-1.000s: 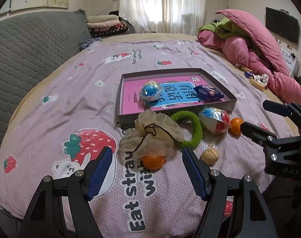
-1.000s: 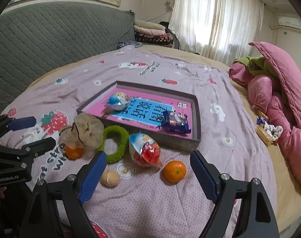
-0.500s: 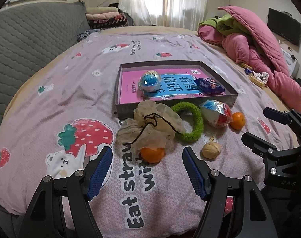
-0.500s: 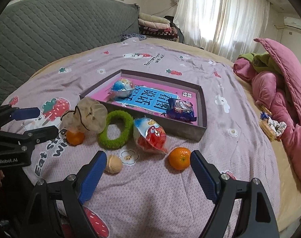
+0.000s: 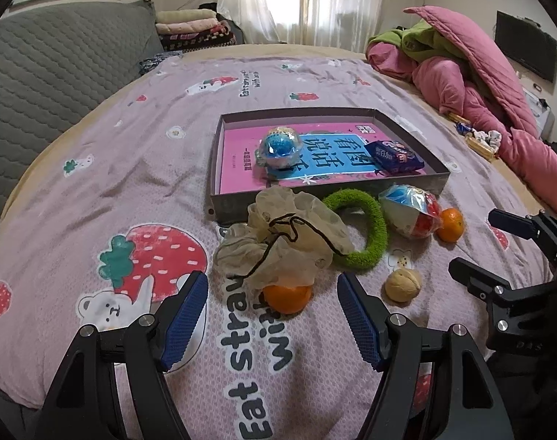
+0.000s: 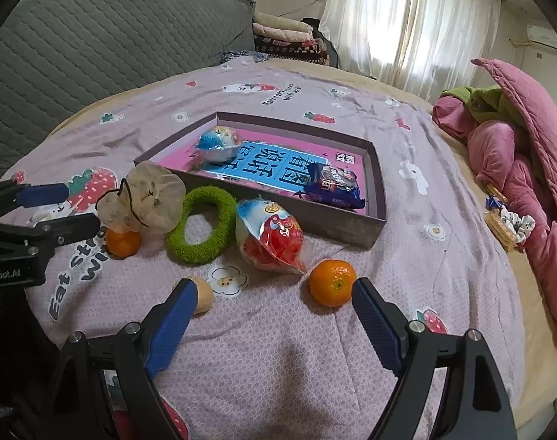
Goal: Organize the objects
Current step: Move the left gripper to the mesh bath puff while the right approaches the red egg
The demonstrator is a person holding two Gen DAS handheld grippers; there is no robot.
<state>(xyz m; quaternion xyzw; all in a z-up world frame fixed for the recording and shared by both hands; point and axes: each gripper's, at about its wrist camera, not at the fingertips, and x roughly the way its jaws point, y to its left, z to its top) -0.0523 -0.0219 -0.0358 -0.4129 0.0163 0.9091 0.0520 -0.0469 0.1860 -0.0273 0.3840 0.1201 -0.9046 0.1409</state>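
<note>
A grey shallow box [image 5: 439,179] [image 6: 375,227] lies on the bed, holding a pink book, a blue egg toy [image 5: 280,146] [image 6: 219,141] and a blue snack packet [image 5: 394,156] [image 6: 335,185]. In front of it lie a beige mesh pouch [image 5: 285,238] [image 6: 146,200], a green fuzzy ring [image 5: 370,234] [image 6: 201,227], a red-and-blue egg toy [image 5: 410,211] [image 6: 271,236], two oranges [image 5: 287,297] [image 6: 331,282] and a walnut [image 5: 403,286] [image 6: 203,295]. My left gripper [image 5: 272,315] hovers open just short of the near orange. My right gripper [image 6: 274,321] is open, its fingers flanking the walnut and the other orange [image 5: 450,223].
A pink quilt and green blanket [image 5: 472,73] [image 6: 516,139] are heaped at the right. Small wrapped sweets [image 5: 480,139] [image 6: 505,220] lie beside the heap. A grey padded headboard [image 5: 58,69] stands at the left, folded blankets [image 5: 197,31] at the far end.
Both grippers have sunk a little toward the bedspread, so the objects appear larger and nearer. Jaws stay wide; nothing has been touched or moved.
</note>
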